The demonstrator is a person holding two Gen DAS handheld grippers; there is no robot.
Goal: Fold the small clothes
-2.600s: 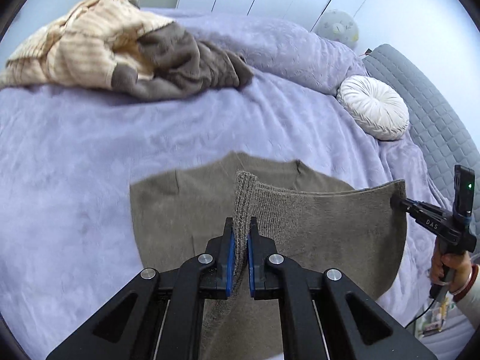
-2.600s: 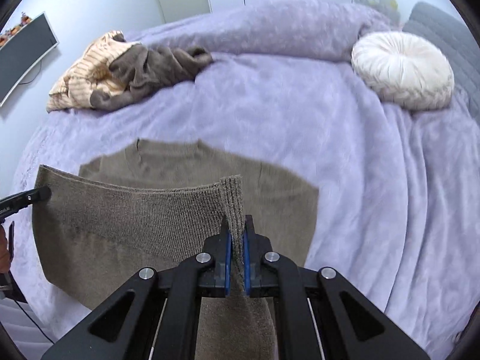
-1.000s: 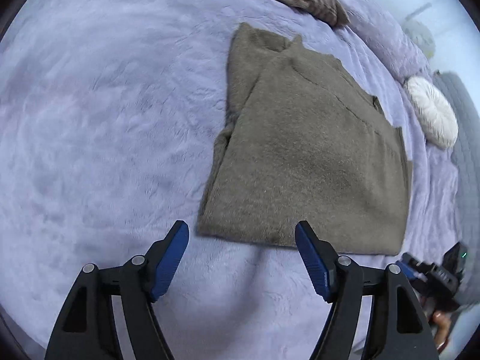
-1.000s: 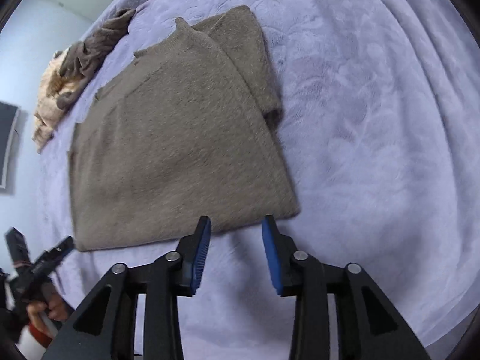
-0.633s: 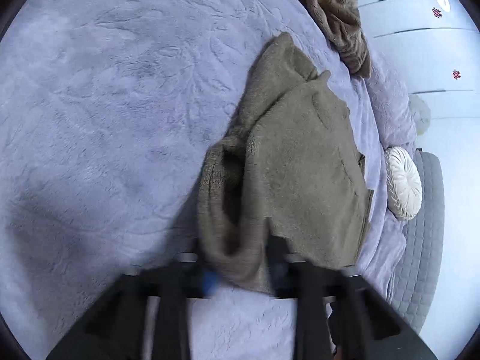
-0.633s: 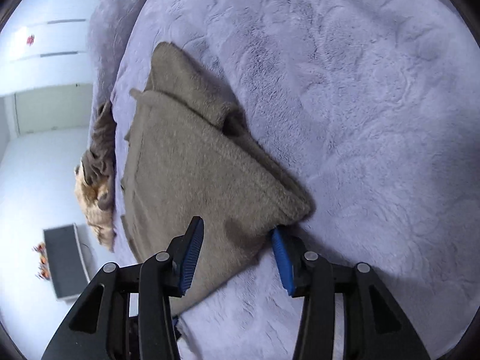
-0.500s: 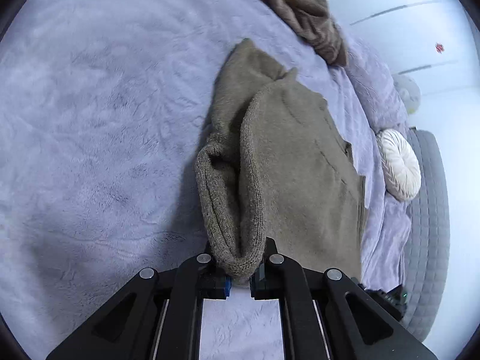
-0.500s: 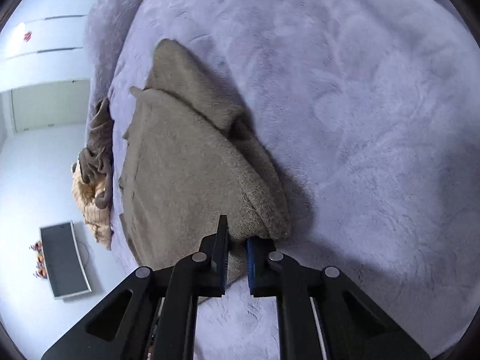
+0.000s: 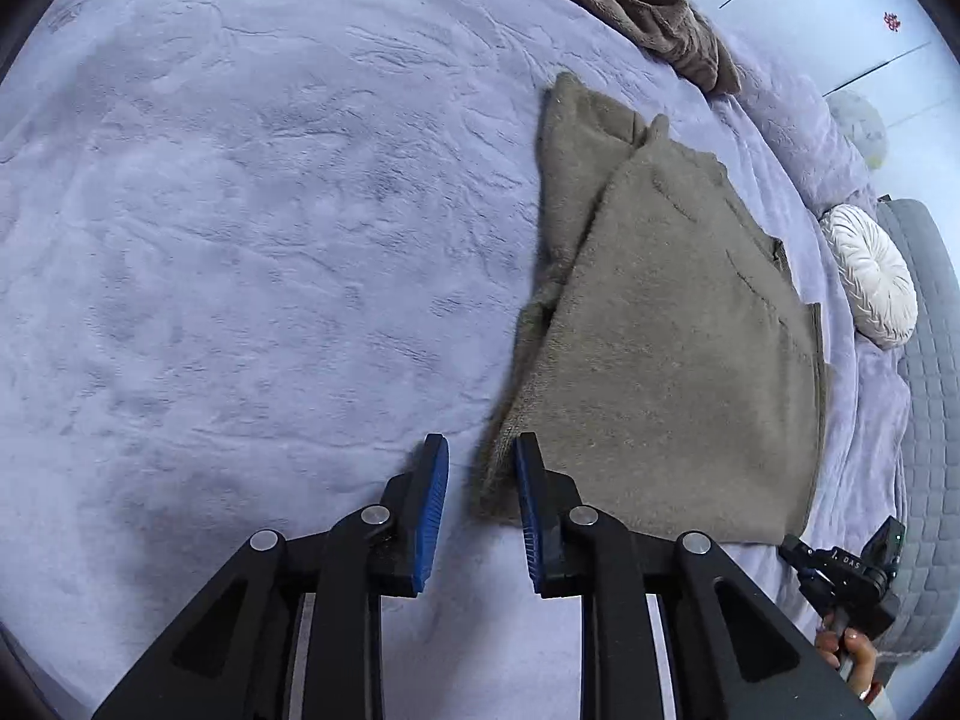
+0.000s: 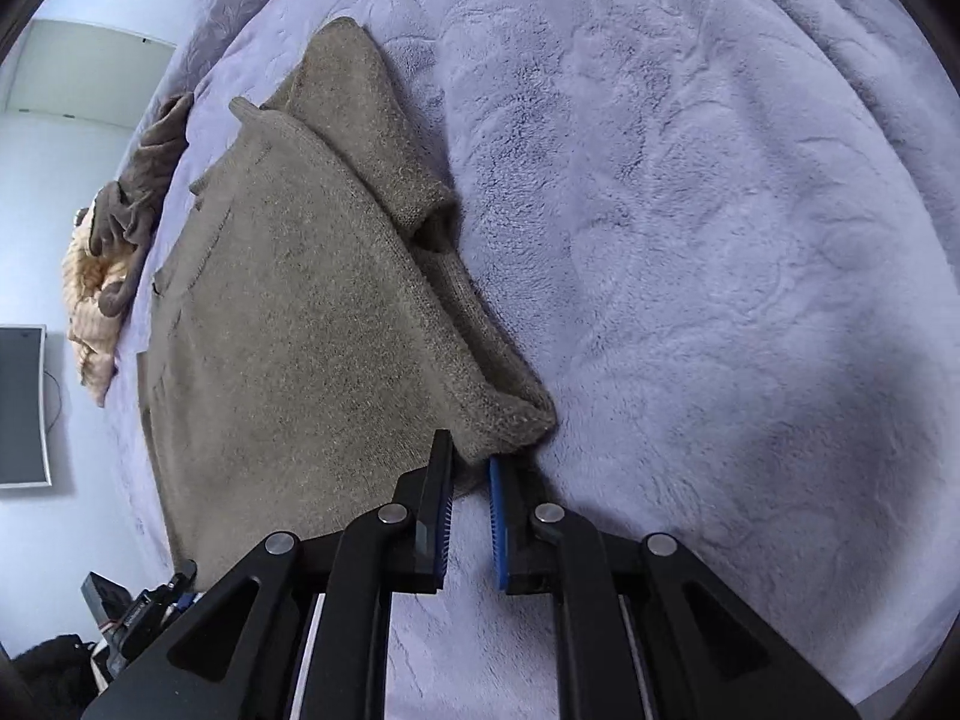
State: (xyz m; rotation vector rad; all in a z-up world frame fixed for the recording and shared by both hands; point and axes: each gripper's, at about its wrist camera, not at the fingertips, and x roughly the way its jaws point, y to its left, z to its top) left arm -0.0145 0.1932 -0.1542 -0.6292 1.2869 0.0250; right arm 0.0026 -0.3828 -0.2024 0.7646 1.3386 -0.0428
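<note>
A brown knit sweater (image 9: 672,324) lies folded in half on the purple bedspread (image 9: 240,240); it also shows in the right wrist view (image 10: 288,300). My left gripper (image 9: 477,480) is open, with the sweater's near left corner between its blue pads, not pinched. My right gripper (image 10: 471,474) is partly open at the sweater's near right corner, the folded edge just in front of its pads. The right gripper also shows at the lower right of the left wrist view (image 9: 846,570).
A heap of tan and brown clothes (image 9: 648,6) lies at the far side of the bed, also seen in the right wrist view (image 10: 114,240). A round white cushion (image 9: 873,276) lies by a grey headboard (image 9: 924,360). A monitor (image 10: 21,408) hangs on the wall.
Both grippers laid the folded half down, then pinched the near corners. Half a second ago both were shut on the corners; now both have opened and the lifted corners have dropped flat.
</note>
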